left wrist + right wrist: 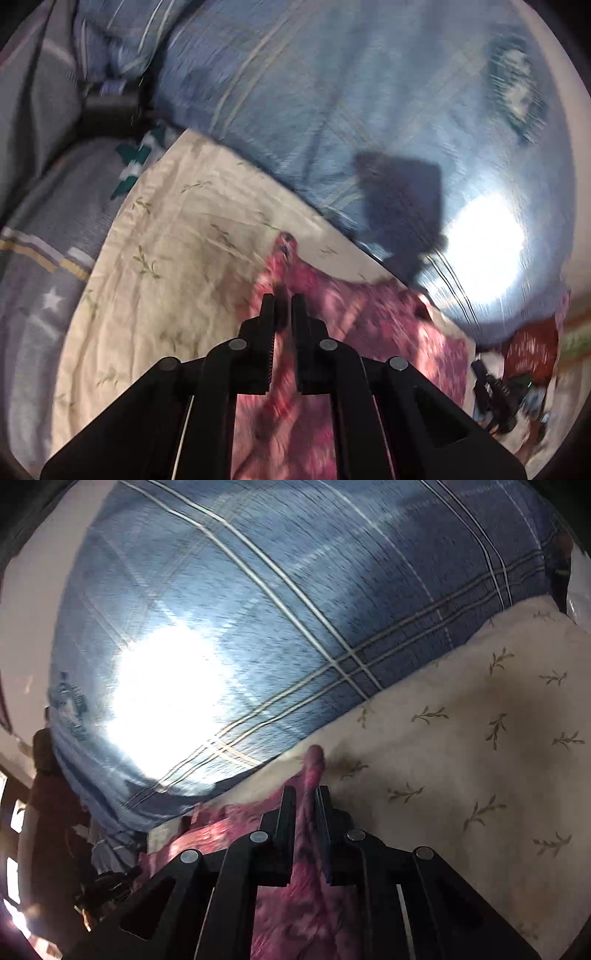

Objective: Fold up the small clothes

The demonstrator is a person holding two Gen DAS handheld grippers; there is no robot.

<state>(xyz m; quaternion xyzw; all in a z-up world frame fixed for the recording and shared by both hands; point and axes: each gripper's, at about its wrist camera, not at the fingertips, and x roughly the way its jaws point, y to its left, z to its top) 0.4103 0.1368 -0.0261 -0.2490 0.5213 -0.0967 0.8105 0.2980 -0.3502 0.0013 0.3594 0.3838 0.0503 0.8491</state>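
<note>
Left wrist view: the left gripper (283, 301) pinches a bunched edge of one pink patterned garment (369, 321), which trails back beneath it. Right wrist view: the right gripper (306, 794) clamps another fold of this garment (306, 904). It lies on a cream leaf-print sheet (480, 757); beyond spreads a blue plaid blanket (295, 590).

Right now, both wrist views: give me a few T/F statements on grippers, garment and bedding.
1. The left gripper is shut on the pink garment. True.
2. The right gripper is open and holds nothing. False: it pinches the same pink cloth.
3. The garment lies on a cream sheet with leaf sprigs. True.
4. The bedding beyond the sheet is plain red. False: it is a blue plaid cover.
</note>
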